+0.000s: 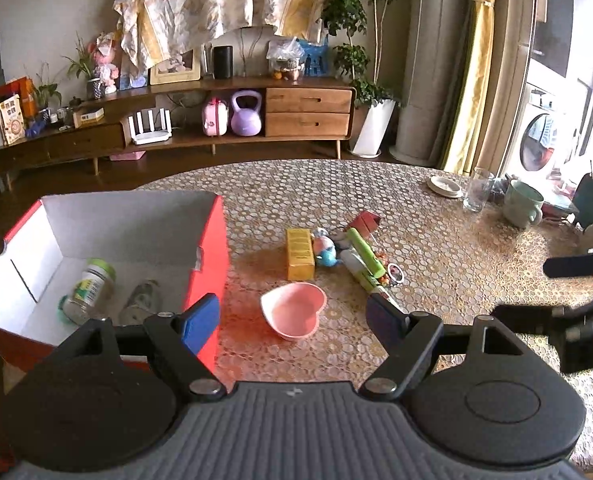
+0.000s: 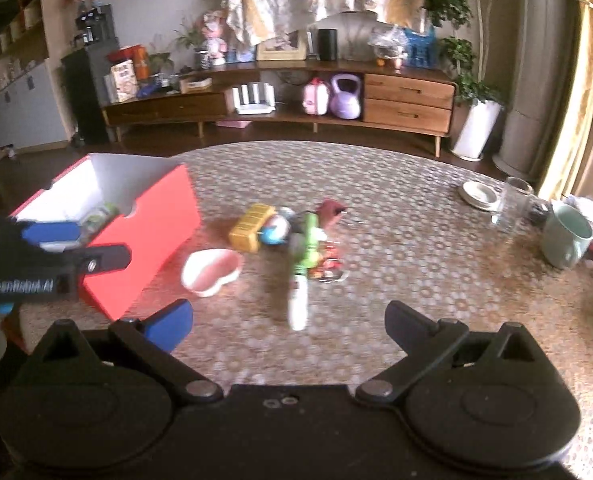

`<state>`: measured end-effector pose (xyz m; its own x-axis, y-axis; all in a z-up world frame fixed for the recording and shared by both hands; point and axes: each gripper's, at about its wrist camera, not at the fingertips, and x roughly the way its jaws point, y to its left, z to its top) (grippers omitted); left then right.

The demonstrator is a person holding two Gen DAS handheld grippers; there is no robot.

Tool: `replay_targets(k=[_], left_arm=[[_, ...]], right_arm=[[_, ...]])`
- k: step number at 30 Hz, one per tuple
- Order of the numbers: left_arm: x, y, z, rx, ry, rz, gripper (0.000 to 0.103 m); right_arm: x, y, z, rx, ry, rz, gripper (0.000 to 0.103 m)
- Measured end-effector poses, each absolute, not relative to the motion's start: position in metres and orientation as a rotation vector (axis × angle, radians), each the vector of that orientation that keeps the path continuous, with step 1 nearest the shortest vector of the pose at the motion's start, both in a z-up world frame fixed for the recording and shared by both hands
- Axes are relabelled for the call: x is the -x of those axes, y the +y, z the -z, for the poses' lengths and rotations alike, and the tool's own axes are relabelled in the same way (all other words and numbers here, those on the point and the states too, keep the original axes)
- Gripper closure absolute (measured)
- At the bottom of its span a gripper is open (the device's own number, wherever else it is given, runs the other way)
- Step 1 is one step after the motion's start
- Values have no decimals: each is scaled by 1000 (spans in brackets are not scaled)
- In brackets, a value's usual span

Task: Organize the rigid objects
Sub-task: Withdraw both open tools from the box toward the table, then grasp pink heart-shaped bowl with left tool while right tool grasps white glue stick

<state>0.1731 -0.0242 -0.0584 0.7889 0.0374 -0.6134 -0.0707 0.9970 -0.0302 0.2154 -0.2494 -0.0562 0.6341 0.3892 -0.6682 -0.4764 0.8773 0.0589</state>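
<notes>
White lettering is showing on the side of the left tool (image 2: 52, 240), seen from the right wrist view; it is reading roughly "GenRobot.AI", blurred. Print on the jar (image 1: 90, 290) in the red box (image 1: 206, 264), on the yellow box (image 1: 299, 254) and on the snack packet (image 1: 11, 118) is staying too small to read.

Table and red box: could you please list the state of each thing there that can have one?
Red box: open, upright.
Jar: in box, on its side.
Heart bowl: upright, empty.
Yellow box: lying flat.
Glass: upright, empty.
Mug: upright.
Left hand-held gripper: open, empty.
Right hand-held gripper: open, empty.
</notes>
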Motion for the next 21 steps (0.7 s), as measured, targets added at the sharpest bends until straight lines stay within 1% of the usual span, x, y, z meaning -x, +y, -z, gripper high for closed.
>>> replay_targets(k=[6, 13, 17, 21], left_arm=[[-183, -51, 86, 20, 667, -105, 23], [-207, -65, 120, -1, 707, -156, 23], [-224, -61, 136, 9, 732, -191, 23], [-240, -57, 149, 4, 746, -210, 23]], right_arm=[[-237, -259, 70, 110, 768, -484, 3], [-261, -247, 87, 111, 812, -500, 4], [-278, -236, 99, 99, 848, -495, 8], [-298, -222, 115, 86, 902, -479, 16]])
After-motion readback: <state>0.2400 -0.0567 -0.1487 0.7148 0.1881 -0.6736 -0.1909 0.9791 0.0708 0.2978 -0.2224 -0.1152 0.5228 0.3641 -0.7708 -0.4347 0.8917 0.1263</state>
